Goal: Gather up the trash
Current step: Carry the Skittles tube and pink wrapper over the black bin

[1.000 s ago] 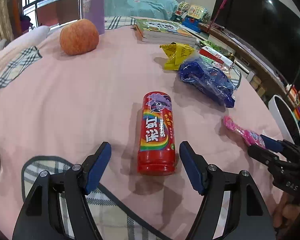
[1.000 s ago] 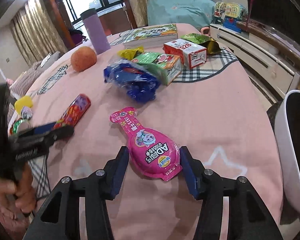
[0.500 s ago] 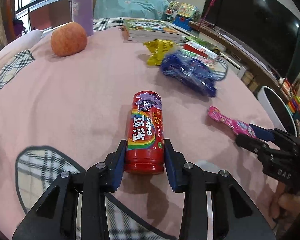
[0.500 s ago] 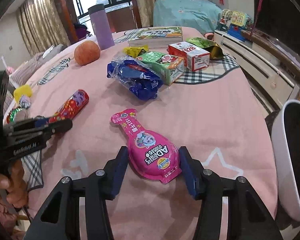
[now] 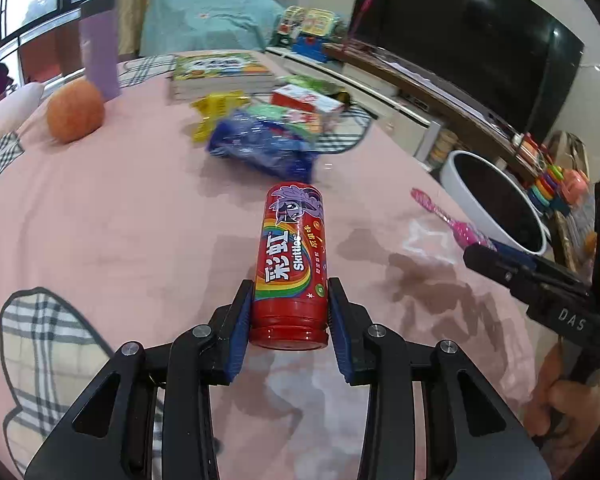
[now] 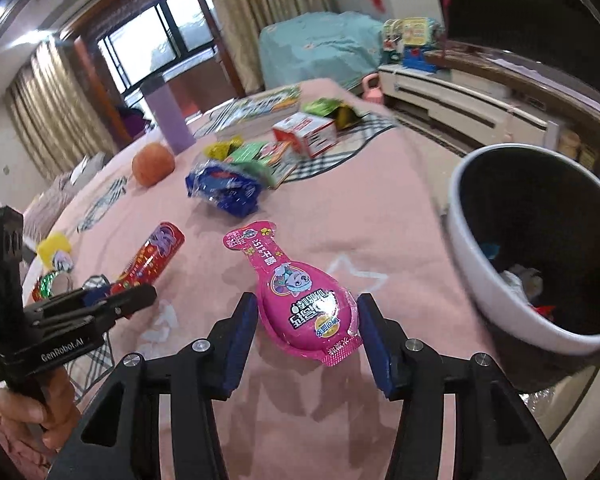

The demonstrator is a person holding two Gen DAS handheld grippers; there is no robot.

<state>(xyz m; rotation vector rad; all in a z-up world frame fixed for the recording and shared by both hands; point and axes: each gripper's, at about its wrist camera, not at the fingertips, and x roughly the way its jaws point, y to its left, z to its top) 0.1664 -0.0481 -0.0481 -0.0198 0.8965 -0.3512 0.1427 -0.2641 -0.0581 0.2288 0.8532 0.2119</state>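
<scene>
- The round table with the pink cloth [image 5: 120, 208] is carrying everything, with checked patches showing at its near left edge.
- A white bin with a dark inside [image 6: 512, 236] is sitting just past the table's right edge, some scraps lying in its bottom.
- The left gripper [image 5: 288, 316] is squeezing the base of a red Skittles tube with a rainbow label [image 5: 292, 264], blue pads pressing both sides. The tube is pointing away toward the table's middle; can't tell if it's touching the cloth.
- The right gripper [image 6: 306, 336] is sitting around a pink bottle-shaped snack pouch [image 6: 300, 300] near the right edge, by the bin. Its jaws are flanking the wide end; the left one is showing a gap, the right one is looking about touching, so can't tell if it's actually pinching.
- A crumpled blue plastic bag [image 5: 260, 148] is lying toward the far side.
- An orange round fruit [image 5: 75, 112] is sitting near the far left edge, beside a tall purple cup [image 5: 99, 56].
</scene>
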